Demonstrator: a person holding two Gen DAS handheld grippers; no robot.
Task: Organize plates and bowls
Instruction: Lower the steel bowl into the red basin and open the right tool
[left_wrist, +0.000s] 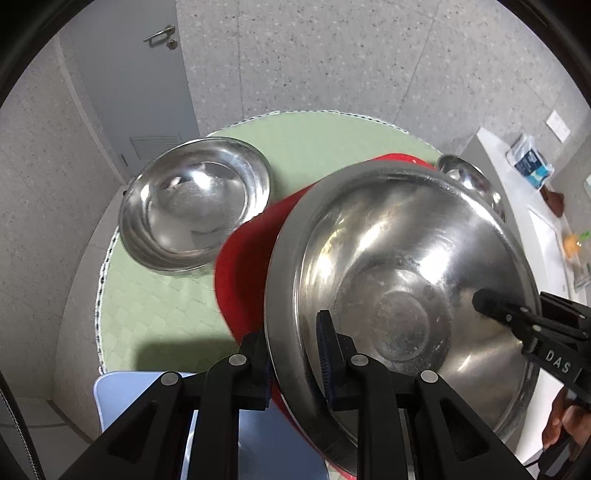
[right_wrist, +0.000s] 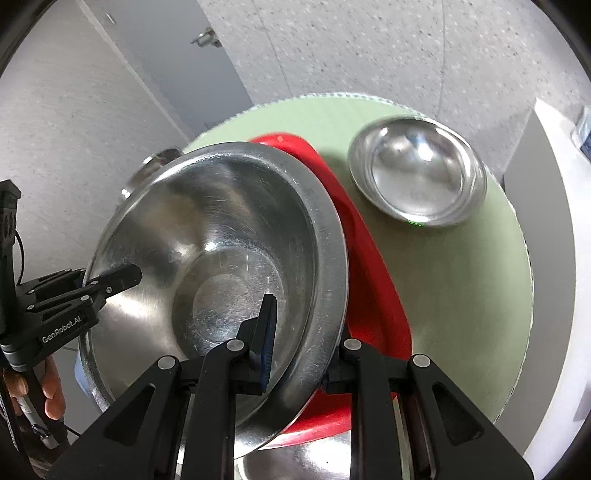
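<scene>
A speckled grey floor and a grey door lie beyond a round worktop covered in pale green cloth. Above it, a large stainless-steel mixing bowl is held tilted between two hand-held tools. The left gripper is clenched on the bowl's near-left rim, one of its fingers inside the bowl and the other outside. The right gripper grasps the opposite rim the same way, one blue-padded finger inside and its partner under the lip. Beneath the bowl sits a red plastic plate, resting on the green cloth. In the left wrist view a shallow steel dish stands on the cloth to the far left, apart from the red plate; a second small steel bowl stands far right in the right wrist view. A pale blue board lies at the near edge.
</scene>
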